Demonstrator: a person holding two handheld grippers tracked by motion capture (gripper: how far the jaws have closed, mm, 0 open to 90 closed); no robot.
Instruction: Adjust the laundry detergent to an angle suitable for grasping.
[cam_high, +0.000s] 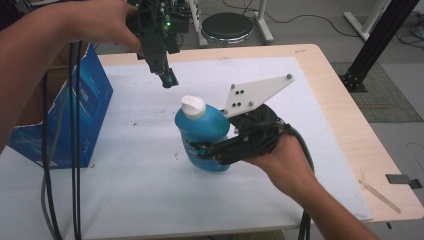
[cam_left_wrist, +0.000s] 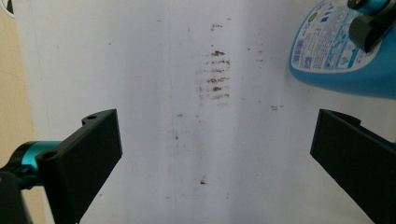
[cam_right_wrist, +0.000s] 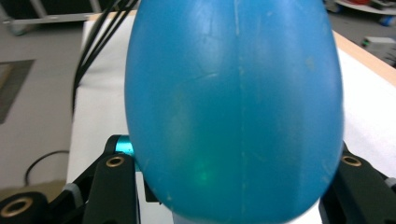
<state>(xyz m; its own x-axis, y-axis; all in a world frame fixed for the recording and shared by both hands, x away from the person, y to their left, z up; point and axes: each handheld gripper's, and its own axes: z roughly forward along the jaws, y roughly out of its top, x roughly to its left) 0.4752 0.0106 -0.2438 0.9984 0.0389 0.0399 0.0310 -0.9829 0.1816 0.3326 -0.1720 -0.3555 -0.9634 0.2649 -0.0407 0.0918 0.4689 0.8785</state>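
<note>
Blue plastic bottle with a white cap sits clamped between the jaws of your right gripper, tilted, over the white sheet covering the table. Your left gripper hangs above and behind the bottle, well apart from it, jaws spread wide with nothing between them. Left of the bottle stands a blue box. Brown smudges mark the sheet beside the bottle.

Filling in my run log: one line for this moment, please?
right gripper: shut on blue bottle | left gripper: open, above white mat | bottle cap: on
</note>
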